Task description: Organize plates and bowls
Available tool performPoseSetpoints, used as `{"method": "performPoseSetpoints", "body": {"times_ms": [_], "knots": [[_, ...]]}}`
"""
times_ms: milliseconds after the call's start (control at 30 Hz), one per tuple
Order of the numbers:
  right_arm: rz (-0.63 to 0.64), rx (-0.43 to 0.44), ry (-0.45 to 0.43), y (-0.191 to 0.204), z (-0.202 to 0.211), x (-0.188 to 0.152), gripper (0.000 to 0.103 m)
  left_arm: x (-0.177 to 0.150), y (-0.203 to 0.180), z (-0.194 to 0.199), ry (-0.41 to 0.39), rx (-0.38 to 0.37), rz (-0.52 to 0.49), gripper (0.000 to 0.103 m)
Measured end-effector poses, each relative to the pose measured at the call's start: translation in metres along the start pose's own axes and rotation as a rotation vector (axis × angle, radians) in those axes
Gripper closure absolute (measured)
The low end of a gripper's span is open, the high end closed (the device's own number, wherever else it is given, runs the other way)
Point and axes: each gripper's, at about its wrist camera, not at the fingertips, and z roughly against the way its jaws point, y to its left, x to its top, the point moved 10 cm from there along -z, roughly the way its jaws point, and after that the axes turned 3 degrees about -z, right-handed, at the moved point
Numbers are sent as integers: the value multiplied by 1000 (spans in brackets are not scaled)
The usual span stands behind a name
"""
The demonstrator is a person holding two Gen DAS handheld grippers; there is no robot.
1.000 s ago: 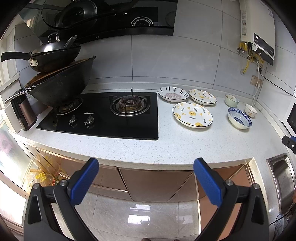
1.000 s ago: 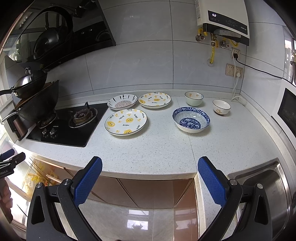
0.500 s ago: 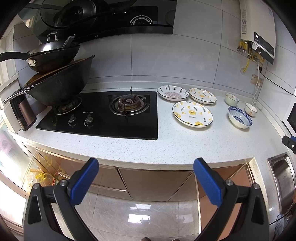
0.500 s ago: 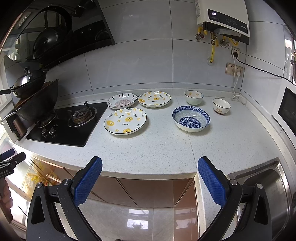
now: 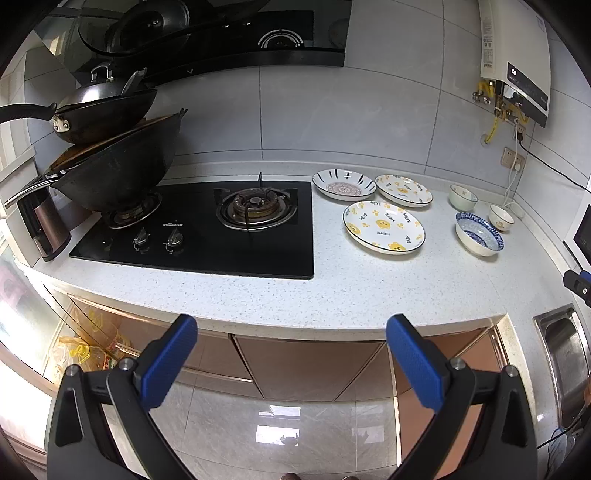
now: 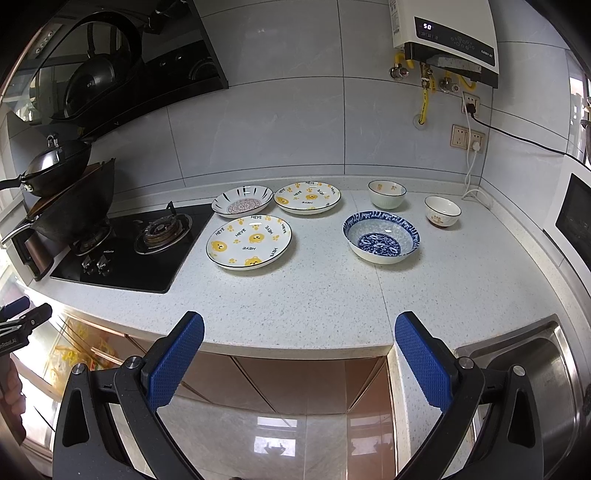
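White speckled stone countertop (image 5: 258, 295) is seen from the left wrist, with the left gripper (image 5: 291, 354) spread wide and empty before its edge. A black glass hob (image 5: 199, 236) is shown whole, with 2 stacked dark woks (image 5: 114, 162).

From the right wrist, "HEYE" is read on the yellow-bear round plate (image 6: 249, 240), "50" on the white wall heater (image 6: 443, 33). The right gripper (image 6: 299, 354) is likewise wide apart, holding nothing. A blue-patterned ceramic bowl (image 6: 381, 236) sits beside that plate; a steel sink (image 6: 539, 373) is revealed.

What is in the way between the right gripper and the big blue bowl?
Nothing visible. The right gripper is held out in front of the counter edge, jaws wide open and empty. Between it and the blue bowl there is only bare speckled counter. The bear plate sits off to the bowl's left, apart from it.
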Motion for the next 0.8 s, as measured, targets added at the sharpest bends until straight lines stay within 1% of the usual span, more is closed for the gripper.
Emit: {"method": "performPoseSetpoints", "body": {"times_ms": [500,800], "knots": [[0,-8,-3,0,-4,4,1,3,-4,-5,0,-4,3,0],[2,-15,-1,6,-3,5,1,1,5,-7,7,-18,8,0]]}}
